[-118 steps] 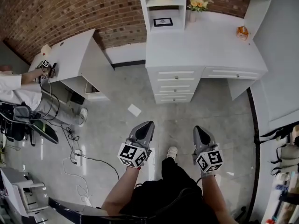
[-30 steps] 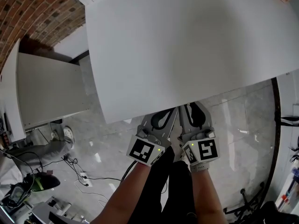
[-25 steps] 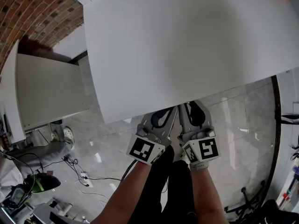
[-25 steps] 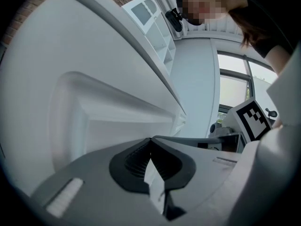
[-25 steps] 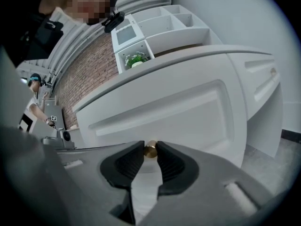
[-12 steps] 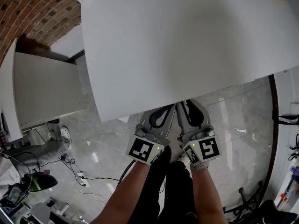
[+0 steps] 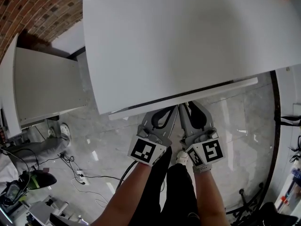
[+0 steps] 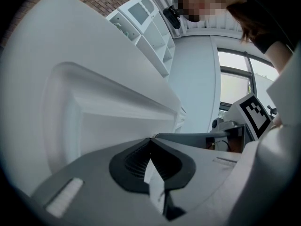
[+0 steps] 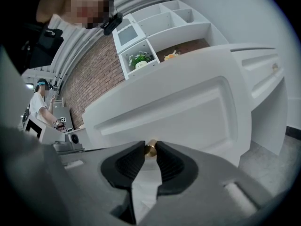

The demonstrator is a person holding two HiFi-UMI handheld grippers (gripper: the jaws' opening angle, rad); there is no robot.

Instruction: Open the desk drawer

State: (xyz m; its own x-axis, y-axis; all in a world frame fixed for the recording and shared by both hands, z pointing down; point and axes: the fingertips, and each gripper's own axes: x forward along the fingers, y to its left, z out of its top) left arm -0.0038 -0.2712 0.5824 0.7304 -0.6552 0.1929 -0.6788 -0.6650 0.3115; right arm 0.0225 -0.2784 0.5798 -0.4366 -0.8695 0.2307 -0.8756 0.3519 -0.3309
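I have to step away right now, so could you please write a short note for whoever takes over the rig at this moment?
Right gripper: its jaws have just been closing and now pinch the brass knob on the drawer front.
Left gripper: shut, empty, beside the right one.
Done: knob gripped; in the head view the drawer front stands slightly out past the desk top.
Left to do: pull the drawer front back until it is fully open.

Bright, even indoor light. Desk top [image 7: 188, 46] nearly blown-out white, little detail. Floor [image 7: 113, 140] glossy w/ reflections. Window [image 8: 235, 79] backlights left gripper view. Both gripper views: heavy fisheye, dark vignetted corners, soft close foreground.
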